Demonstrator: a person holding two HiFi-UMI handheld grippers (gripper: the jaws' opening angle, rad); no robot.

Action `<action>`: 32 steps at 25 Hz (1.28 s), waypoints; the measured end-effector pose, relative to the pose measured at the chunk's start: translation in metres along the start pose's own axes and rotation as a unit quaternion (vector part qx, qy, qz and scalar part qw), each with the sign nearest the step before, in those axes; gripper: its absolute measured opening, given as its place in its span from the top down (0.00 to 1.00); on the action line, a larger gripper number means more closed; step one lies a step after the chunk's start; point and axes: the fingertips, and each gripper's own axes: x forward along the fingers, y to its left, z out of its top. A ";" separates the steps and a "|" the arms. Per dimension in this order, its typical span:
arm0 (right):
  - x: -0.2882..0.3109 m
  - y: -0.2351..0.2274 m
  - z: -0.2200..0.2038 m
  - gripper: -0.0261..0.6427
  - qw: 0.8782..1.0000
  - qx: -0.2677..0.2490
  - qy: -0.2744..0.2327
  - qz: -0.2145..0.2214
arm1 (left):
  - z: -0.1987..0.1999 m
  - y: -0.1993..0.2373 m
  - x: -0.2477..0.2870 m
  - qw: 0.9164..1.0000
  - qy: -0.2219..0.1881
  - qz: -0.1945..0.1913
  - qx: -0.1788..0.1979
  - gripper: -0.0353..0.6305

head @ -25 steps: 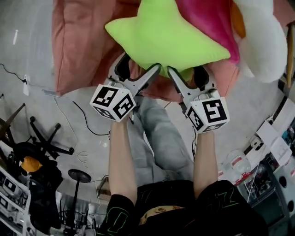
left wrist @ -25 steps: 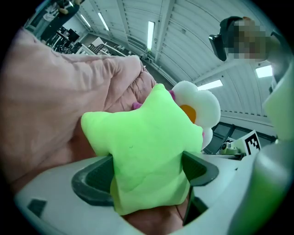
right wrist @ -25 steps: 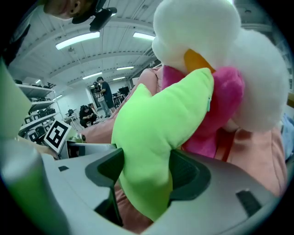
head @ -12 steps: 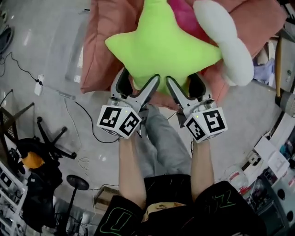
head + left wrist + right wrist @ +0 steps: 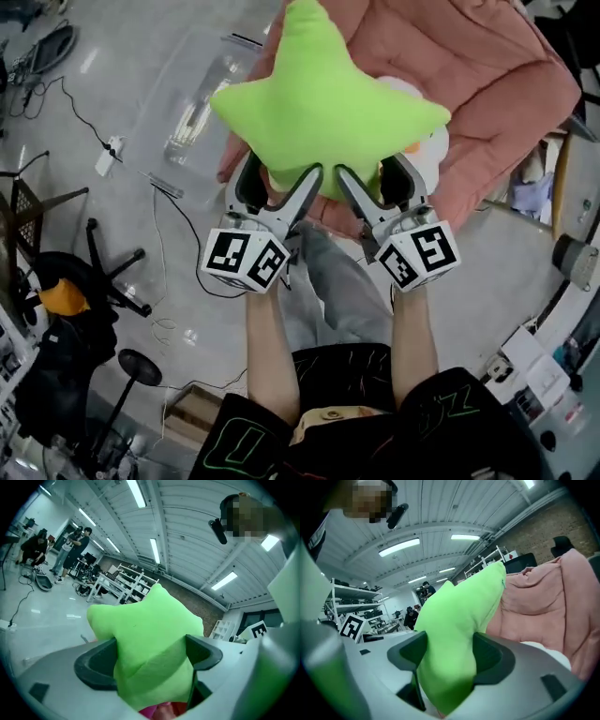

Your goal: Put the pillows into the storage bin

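Since the earlier frames, both arms have been lifting the green star pillow (image 5: 323, 103) clear of the heap. It is now covering the magenta pillow that was showing beside it, and a clear storage bin (image 5: 178, 112) has come into the head view at the upper left.

The left hand-held gripper (image 5: 279, 180) is clamping one lower point of the star, its dark pads pressing into the fabric from both sides. The right hand-held gripper (image 5: 373, 180) is pinching the neighbouring point in the same way. The star is hanging in the air between them, in front of the person's chest and above a rumpled pink quilt (image 5: 487, 84). In the head view its left tip is overlapping the bin's near edge.

A white pillow (image 5: 427, 145) with a spot of orange is peeking out from under the star's right side, lying on the quilt. The bin is sitting on the grey floor (image 5: 84, 84), just left of the quilt. A thin black cable (image 5: 167, 239) is trailing across the floor below it, and a black chair base (image 5: 112, 281) is standing further left.

In the left gripper view, people (image 5: 70, 545) are standing far off beside white shelves (image 5: 124, 581).

The cubes (image 5: 246, 260) on the hand-held grippers are carrying black-and-white square markers. The green outline print on the person's black shirt (image 5: 375, 422) is too distorted to read.
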 end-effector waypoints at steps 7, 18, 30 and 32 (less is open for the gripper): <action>0.056 0.048 0.043 0.49 0.998 -0.017 -0.014 0.054 | 0.073 0.037 -0.020 0.998 -0.044 0.032 0.025 0.26; 0.185 0.136 0.038 0.49 0.989 0.010 0.036 0.140 | 0.136 0.163 -0.065 0.991 -0.060 0.118 0.007 0.26; 0.315 0.163 -0.056 0.48 0.972 0.077 0.153 0.158 | 0.102 0.311 -0.066 0.980 0.008 0.192 -0.044 0.28; 0.329 0.159 -0.075 0.47 0.970 0.083 0.176 0.145 | 0.090 0.329 -0.062 0.979 0.025 0.196 -0.047 0.29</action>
